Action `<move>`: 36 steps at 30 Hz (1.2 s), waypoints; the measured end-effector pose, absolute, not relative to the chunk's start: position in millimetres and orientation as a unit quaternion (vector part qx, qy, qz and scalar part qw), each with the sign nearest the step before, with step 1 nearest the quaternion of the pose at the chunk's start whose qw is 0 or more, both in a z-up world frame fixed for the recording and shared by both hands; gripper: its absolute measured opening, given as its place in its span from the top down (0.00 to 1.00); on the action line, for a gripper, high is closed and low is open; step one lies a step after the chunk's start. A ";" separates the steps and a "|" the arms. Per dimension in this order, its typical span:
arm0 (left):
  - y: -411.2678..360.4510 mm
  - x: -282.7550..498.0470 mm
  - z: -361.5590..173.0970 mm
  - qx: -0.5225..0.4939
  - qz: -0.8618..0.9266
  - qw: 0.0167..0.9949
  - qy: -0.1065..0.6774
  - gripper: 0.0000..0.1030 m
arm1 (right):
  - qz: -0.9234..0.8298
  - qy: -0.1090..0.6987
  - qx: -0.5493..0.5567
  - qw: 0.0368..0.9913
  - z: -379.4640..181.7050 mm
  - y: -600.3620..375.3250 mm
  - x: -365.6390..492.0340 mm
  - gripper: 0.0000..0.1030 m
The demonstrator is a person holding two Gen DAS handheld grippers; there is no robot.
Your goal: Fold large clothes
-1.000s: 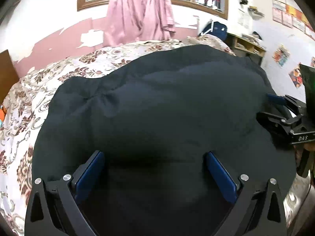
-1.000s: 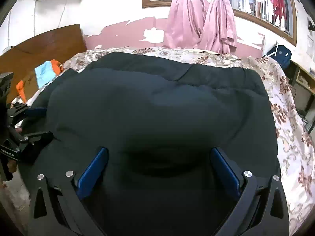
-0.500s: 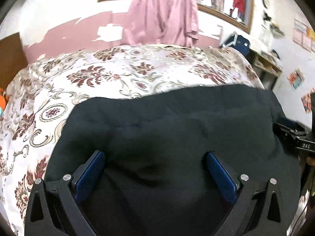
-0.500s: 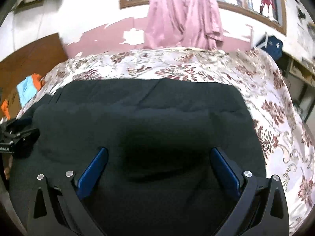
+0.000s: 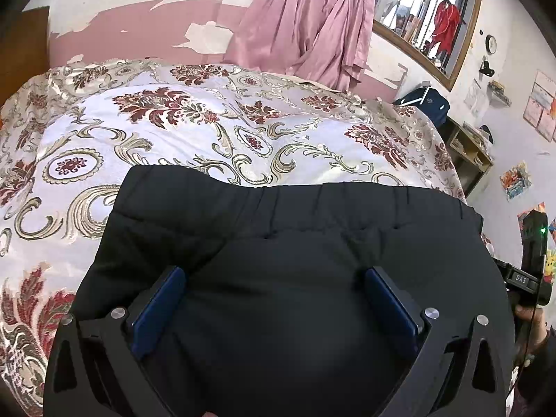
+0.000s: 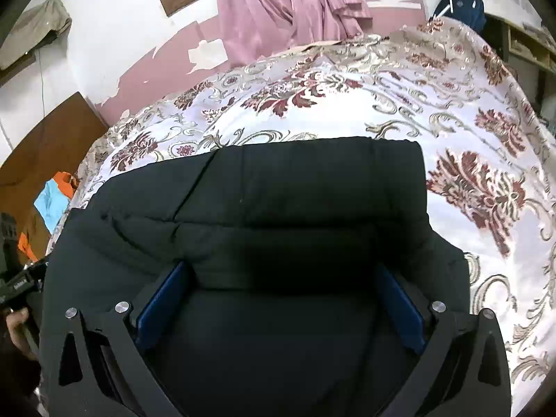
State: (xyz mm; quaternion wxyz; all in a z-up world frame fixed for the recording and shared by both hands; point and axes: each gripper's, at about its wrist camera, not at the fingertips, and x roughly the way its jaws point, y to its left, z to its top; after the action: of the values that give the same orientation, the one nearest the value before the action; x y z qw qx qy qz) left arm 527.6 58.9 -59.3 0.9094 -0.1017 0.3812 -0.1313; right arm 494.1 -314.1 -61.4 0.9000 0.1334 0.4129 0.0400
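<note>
— Black plastic and blue rubber nearest: left gripper [image 5: 274,278] with jaws spread wide, pads [image 5: 158,309] resting on the cloth, nothing pinched.
— Same on the other side?
— Same: right gripper [image 6: 283,278] spread wide as well, blue pads [image 6: 399,309] laid flat against dark fabric, no fold caught between them.
— And the cloth itself?
— Black garment [image 5: 285,243], thick and matte, lying folded on the near part of the bed, filling the space between and under both sets of fingers. Gathered elastic band with small puckers along the far edge in the left view; a straight seam and a soft doubled-over edge in the right view [image 6: 278,191].
— Any writing?
— White letters "DAS" on the other tool's body [image 5: 524,279] at the right edge of the left view, a hand [image 5: 530,319] gripping below it. Small label on the tool at the left edge of the right view, too blurred to read.
— Further out?
— Glossy bedspread [image 5: 208,132], pale satin with maroon floral sprays and gold scrolls. Beyond that, a pink wall with peeling paint [image 5: 139,27], pink curtains [image 5: 305,27] knotted loosely, a wood-framed barred window [image 5: 427,17], a round clock [image 5: 491,44], paper pictures [image 5: 542,104] stuck to the white wall.
</note>
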 end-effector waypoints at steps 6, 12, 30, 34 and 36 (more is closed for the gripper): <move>59.9 528.3 -66.4 -0.117 -0.138 0.911 0.369 0.00 | 0.048 0.400 0.155 0.902 -70.4 -317.4 494.1 0.00; 59.5 528.3 -72.9 -0.130 -0.145 0.916 0.350 0.00 | 0.058 0.386 0.181 0.902 -78.6 -324.9 494.6 0.00; 97.0 480.9 -57.7 -0.201 -0.140 0.931 0.271 0.00 | 0.023 0.231 0.233 0.944 -53.6 -356.7 413.8 0.01; 122.7 466.5 -49.2 -0.221 -0.129 0.926 0.277 0.00 | 0.007 0.225 0.228 0.947 -50.8 -366.1 388.0 0.01; 139.2 461.7 -51.6 -0.219 -0.108 0.921 0.304 0.00 | 0.005 0.233 0.234 0.944 -51.7 -375.7 377.9 0.01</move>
State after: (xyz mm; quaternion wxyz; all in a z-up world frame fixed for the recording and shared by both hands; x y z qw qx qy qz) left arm 461.7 139.2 -51.6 0.9208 -0.2192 0.3041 -0.1082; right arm 377.9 -375.7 -51.7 0.9440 0.2336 0.2327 0.0052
